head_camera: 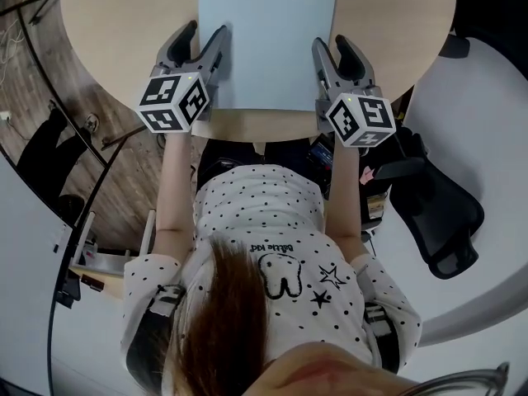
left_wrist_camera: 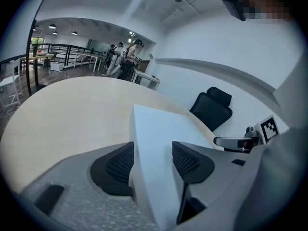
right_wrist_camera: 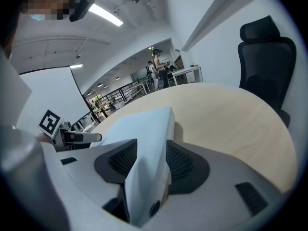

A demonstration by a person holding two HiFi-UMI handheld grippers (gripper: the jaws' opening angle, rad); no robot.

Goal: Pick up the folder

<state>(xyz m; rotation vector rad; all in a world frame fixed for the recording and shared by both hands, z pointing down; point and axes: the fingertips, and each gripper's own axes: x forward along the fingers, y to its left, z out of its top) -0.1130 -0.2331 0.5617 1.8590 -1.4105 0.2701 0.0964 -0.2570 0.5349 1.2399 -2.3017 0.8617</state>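
- The left gripper [left_wrist_camera: 152, 153] sits at the near left corner of the pale blue, flat rectangular folder [head_camera: 268, 40], close to the near edge of the round pale wooden desk [head_camera: 124, 40]. Its jaws stand wide apart and the folder's corner reaches deep between them. The black ribbed pads [left_wrist_camera: 120, 165] flank that corner. I judge that they lie beside it rather than clamp it.
- The folder lies on the desk, about midway between the desk's left and right edges. It runs from just inside the near edge toward the far edge. In the head view it looks flat on the desktop, and nothing shows it raised, so the lift itself is not yet done.
- The right gripper [right_wrist_camera: 151, 150] mirrors the left one at the folder's near right corner. Its jaws are also parted, somewhat less widely, and the corner fills most of the gap between them. The pads are very close on both sides, but I read this too as a loose fit, not a firm pinch.
- Done so far, as I judge it: both grippers are lined up on the two near corners, with the folder inside each pair of jaws.
- Left to do: bring both pairs of jaws together on the corners, then raise the two sides evenly so that the folder comes off the desk without tilting or slipping.
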